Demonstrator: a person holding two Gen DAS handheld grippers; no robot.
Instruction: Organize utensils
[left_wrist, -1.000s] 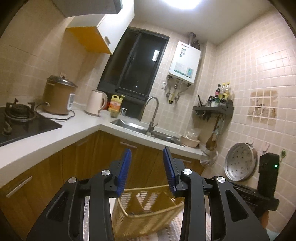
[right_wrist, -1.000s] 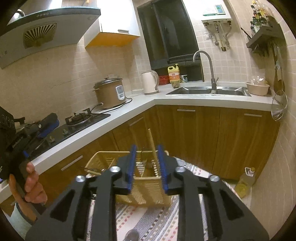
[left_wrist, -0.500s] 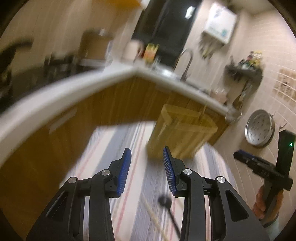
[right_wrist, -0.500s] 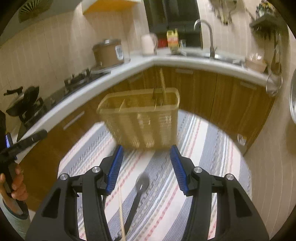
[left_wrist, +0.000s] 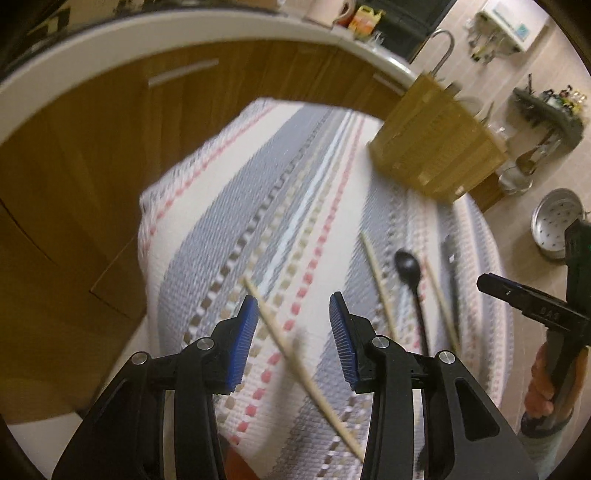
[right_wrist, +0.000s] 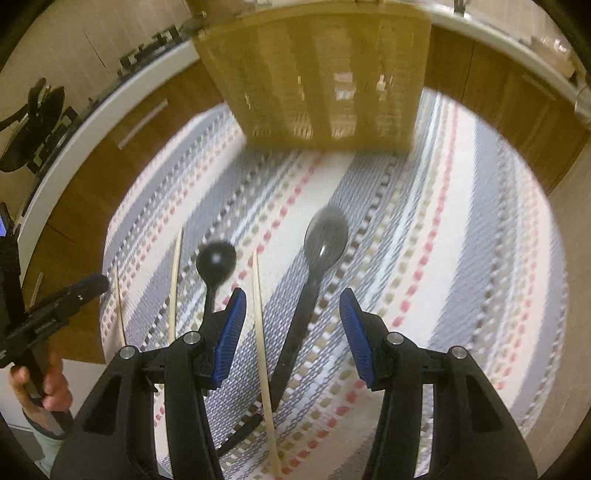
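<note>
Left tongs (left_wrist: 291, 325) opening, blue pads apart, holding nothing; 1 pale chopstick (left_wrist: 295, 362) lying on the striped mat (left_wrist: 236, 206) between the pads, untouched. Right tongs (right_wrist: 291, 321) parted about halfway, empty, poised over a grey spoon (right_wrist: 321, 251) and a second chopstick (right_wrist: 262, 332) flat on the mat. Just left of that spoon, a black ladle (right_wrist: 216, 262). Beyond the spoon, at the mat's far end, a wicker basket (right_wrist: 317, 74) standing upright.
</note>
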